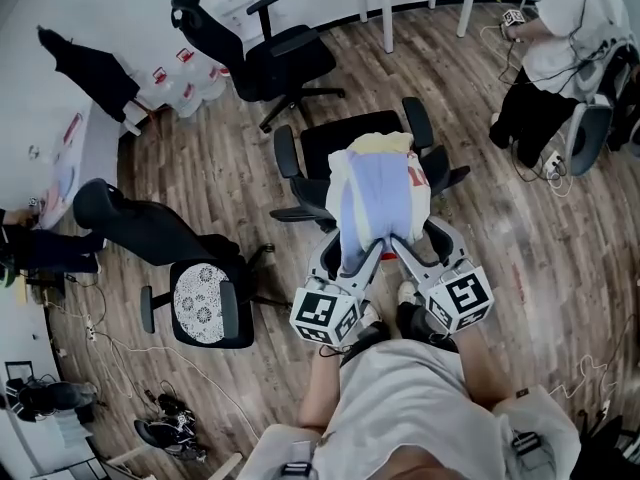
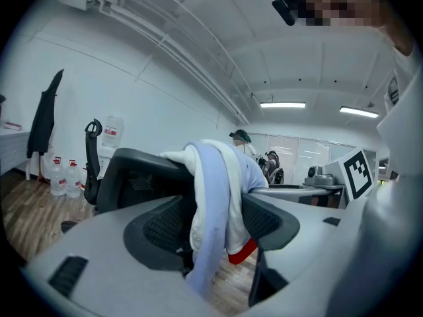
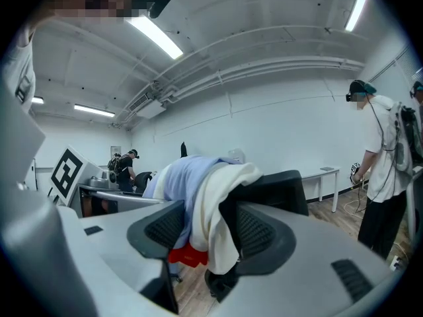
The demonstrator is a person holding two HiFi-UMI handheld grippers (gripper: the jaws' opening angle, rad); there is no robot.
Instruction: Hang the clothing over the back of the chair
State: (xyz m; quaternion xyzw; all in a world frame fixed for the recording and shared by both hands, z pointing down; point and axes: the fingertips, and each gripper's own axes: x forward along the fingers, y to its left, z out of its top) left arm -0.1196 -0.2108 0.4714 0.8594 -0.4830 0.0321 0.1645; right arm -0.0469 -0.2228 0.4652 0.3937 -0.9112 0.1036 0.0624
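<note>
And here we are at the chair, with the clothing draped over the top edge of the chair back. One part falls to the seat side and the pale blue and cream fold hangs down the near side, towards the person. Its long axis runs across that top edge, from the seat straight back to the tongs. Left tongs have the jaws standing wide. The near fold dangles between the pads, with a gap showing on the left pad's side, so nothing is clamped. It's the same on the other side: right tongs are spread apart, with the cream edge and a red scrap hanging loose in the gap. Both point almost level at the back of the chair, side by side, the left on the fold's left half and the right on its right half. Neither hand is the nearer one. The cloth lies dead ahead and inside both gaps, so the way out looks to be straight backwards towards the person, jaws kept wide. A snagged pad could drag the fold off that top edge.
</note>
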